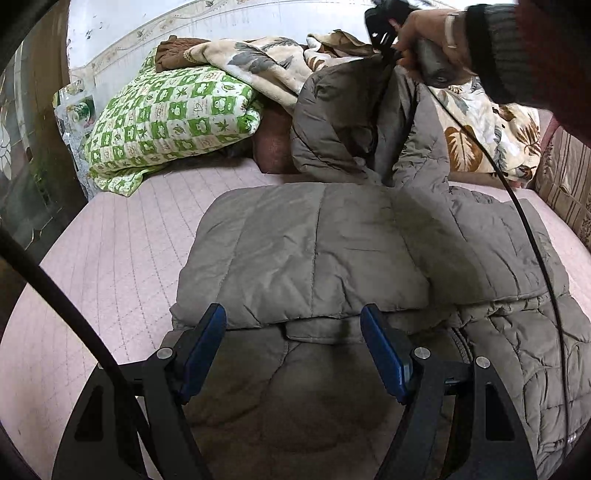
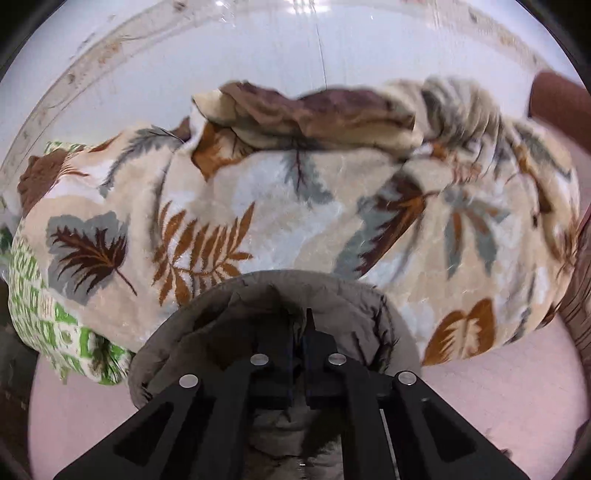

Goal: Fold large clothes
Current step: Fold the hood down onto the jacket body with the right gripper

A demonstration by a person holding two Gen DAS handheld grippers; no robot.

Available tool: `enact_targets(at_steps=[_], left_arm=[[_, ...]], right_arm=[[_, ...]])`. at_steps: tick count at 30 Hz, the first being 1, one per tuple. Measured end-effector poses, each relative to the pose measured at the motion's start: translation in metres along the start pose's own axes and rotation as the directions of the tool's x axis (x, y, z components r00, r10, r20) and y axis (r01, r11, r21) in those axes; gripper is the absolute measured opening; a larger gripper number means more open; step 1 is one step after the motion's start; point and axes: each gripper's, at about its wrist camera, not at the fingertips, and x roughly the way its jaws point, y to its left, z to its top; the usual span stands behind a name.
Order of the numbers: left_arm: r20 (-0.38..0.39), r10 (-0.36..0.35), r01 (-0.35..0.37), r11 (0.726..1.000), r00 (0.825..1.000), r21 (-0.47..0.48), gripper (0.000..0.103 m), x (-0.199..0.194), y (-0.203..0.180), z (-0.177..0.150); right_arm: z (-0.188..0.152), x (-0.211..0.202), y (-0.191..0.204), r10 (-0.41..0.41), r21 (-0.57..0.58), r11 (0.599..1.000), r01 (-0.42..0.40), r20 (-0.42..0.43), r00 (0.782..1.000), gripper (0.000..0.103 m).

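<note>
Left wrist view: left gripper [image 1: 293, 325] fingers apart above grey padded coat [image 1: 314, 251]; right gripper [image 2: 299, 332] clamped on coat's lifted part.

Leaf-print blanket [image 2: 295, 229], green checked quilt [image 1: 173, 122]

jacket [image 1: 317, 251]: its lower right part is cut off by the left wrist view's edge; its raised part hides the bed behind it.
right claw [image 2: 301, 332]: fingertips are buried in bunched jacket fabric, so the pinched spot itself is hidden.
leaf-print blanket [image 2: 332, 221]: motion-blurred on its right side in the right wrist view.
green checked quilt [image 1: 170, 122]: partly covered by the blanket.
right hand [image 1: 428, 29]: cut off at the top edge.
items by the wall [image 1: 75, 107]: too small to tell.
</note>
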Motion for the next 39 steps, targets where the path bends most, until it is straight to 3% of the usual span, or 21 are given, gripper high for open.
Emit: enact_targets(at_steps=[7, 16, 19, 22, 24, 26, 28, 36, 39], left_arm=[[0.014, -0.012, 0.013, 0.999, 1.0, -0.04, 0.075, -0.008, 0.009, 0.004], [0.03, 0.007, -0.003, 0.994, 1.0, -0.105, 0.075, -0.013, 0.029, 0.01], [0.018, 0.009, -0.007, 0.991, 1.0, -0.136, 0.075, -0.012, 0.037, 0.01], [0.013, 0.0, 0.003, 0.988, 1.0, -0.156, 0.075, -0.015, 0.041, 0.007], [0.022, 0.005, -0.002, 0.988, 1.0, -0.152, 0.075, -0.017, 0.041, 0.007], [0.019, 0.009, -0.007, 0.99, 1.0, -0.142, 0.075, -0.015, 0.041, 0.008], [0.01, 0.011, -0.009, 0.99, 1.0, -0.139, 0.075, -0.011, 0.041, 0.009], [-0.008, -0.017, 0.015, 0.989, 1.0, -0.146, 0.075, -0.006, 0.041, 0.01], [-0.01, -0.016, 0.015, 0.989, 1.0, -0.145, 0.074, -0.006, 0.04, 0.01]], right_arm=[[-0.025, -0.085, -0.009, 0.07, -0.042, 0.997, -0.067, 0.082, 0.994, 0.003], [-0.086, -0.235, 0.001, 0.151, -0.162, 0.98, -0.114, 0.232, 0.961, 0.001], [-0.115, -0.264, 0.005, 0.187, -0.178, 0.972, -0.151, 0.208, 0.96, 0.002], [-0.135, -0.252, 0.006, 0.235, -0.139, 0.966, -0.218, 0.115, 0.965, 0.003], [-0.146, -0.232, 0.005, 0.205, -0.116, 0.974, -0.197, 0.061, 0.977, 0.01], [-0.156, -0.212, -0.009, 0.236, -0.02, 0.972, -0.235, 0.012, 0.972, 0.042], [-0.171, -0.194, -0.028, 0.274, 0.105, 0.957, -0.271, -0.022, 0.961, 0.058], [-0.233, -0.117, -0.08, 0.32, 0.408, 0.881, -0.237, -0.147, 0.936, 0.059], [-0.238, -0.097, -0.085, 0.305, 0.453, 0.867, -0.21, -0.146, 0.941, 0.059]])
